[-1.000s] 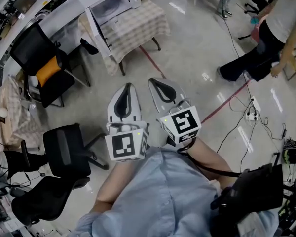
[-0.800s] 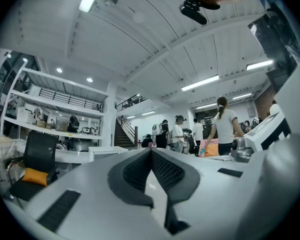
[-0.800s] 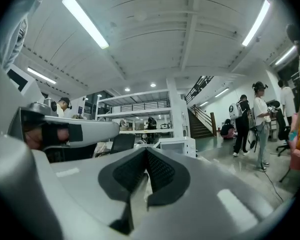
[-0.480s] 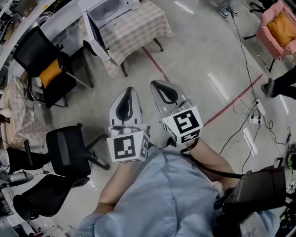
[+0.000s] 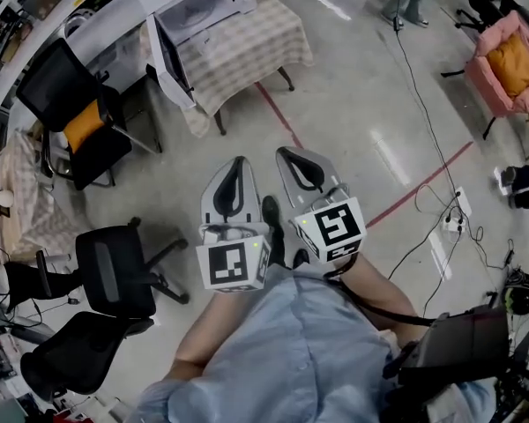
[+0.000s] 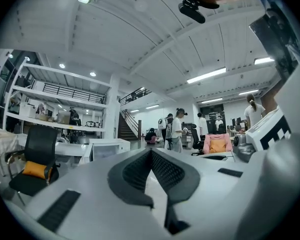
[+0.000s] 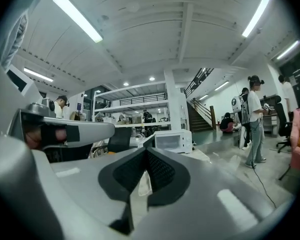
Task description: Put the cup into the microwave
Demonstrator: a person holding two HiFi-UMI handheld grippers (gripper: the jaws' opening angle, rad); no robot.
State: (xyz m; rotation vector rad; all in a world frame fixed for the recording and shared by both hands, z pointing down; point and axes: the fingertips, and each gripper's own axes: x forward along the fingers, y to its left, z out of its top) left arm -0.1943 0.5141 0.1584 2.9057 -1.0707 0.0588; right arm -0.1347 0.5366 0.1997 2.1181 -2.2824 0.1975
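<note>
**Approach to the table.** We stand on open floor, well apart from the table (image 5: 251, 51) that bears the microwave (image 5: 203, 5); its door (image 5: 169, 60) already stands open at the left side. Both tools are held side by side before the body, pointing about level. The left gripper (image 5: 237, 160) has its jaws pressed together with nothing between them; the right gripper (image 5: 287, 152) is likewise closed and empty. We cannot find the cup in any view; it may stand on the table, too small to tell. We judge the step in hand to be the walk to the table. To do it well, we should pass to the right of the chair (image 5: 51, 77) with the orange cushion; find the cup before committing either hand; spread the chosen jaws only once near it; and come in from the side away from the open door, lest we knock it. With the door open, one gripper should suffice; the other is best held clear of the cloth and the oven.
</note>
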